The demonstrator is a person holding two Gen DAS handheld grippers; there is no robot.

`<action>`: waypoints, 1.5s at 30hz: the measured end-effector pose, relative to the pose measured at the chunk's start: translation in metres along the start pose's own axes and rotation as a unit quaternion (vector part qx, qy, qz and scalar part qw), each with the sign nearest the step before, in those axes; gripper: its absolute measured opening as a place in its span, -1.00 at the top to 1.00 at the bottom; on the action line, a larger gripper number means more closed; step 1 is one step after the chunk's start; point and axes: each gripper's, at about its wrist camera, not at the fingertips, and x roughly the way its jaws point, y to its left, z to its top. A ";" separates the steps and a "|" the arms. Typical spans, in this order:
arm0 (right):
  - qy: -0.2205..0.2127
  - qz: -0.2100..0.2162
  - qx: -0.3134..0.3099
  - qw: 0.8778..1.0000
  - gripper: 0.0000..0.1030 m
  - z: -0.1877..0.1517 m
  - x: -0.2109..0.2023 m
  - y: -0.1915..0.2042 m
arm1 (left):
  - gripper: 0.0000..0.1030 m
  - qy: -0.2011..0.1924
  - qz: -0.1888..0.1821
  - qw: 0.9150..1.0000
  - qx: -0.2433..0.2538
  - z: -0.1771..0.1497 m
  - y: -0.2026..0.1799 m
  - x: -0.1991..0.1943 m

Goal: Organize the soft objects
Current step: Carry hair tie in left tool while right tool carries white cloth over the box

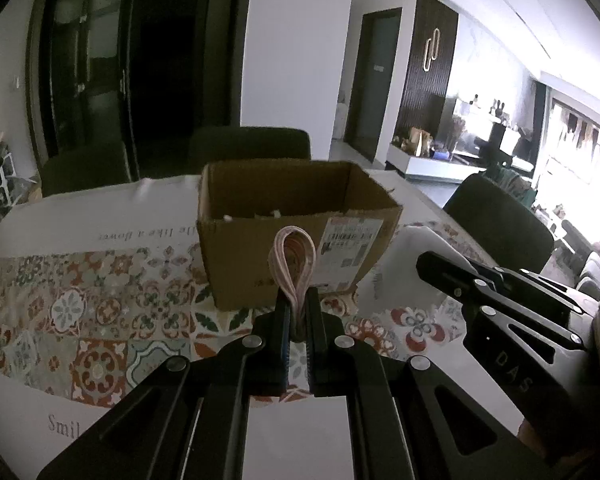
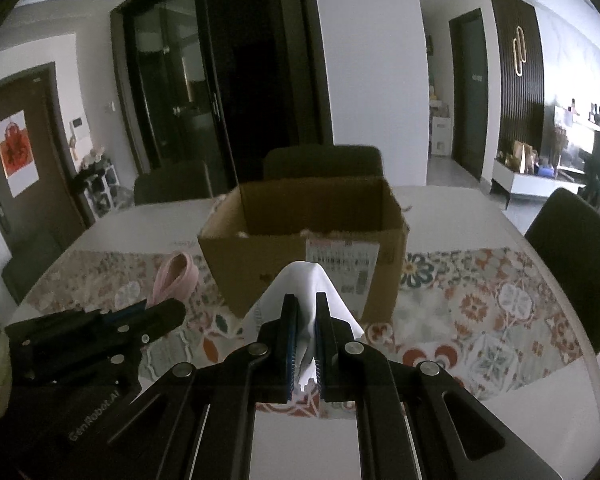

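An open cardboard box stands on the table, with pale items barely showing inside; it also shows in the right wrist view. My left gripper is shut on a folded pink striped cloth, held up in front of the box; the cloth also shows in the right wrist view. My right gripper is shut on a white cloth, held in front of the box. The right gripper appears in the left wrist view with the white cloth behind it. The left gripper appears in the right wrist view.
The table has a patterned floral tablecloth with white borders. Dark chairs stand behind the box and at the right side. Dark doors and a white pillar lie beyond.
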 end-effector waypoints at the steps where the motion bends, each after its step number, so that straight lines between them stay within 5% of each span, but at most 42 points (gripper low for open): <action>1: -0.004 0.001 -0.001 1.000 0.83 0.002 -0.002 0.000 | 0.84 -0.003 0.000 1.000 0.000 0.003 0.000 -0.001; 26: -0.080 -0.008 -0.021 0.997 0.83 0.067 -0.010 -0.008 | 0.84 -0.056 0.004 0.998 0.022 0.067 -0.006 0.002; 45: -0.070 -0.018 -0.026 0.997 0.83 0.093 0.048 -0.023 | 0.84 -0.044 0.022 0.999 0.018 0.095 0.003 0.060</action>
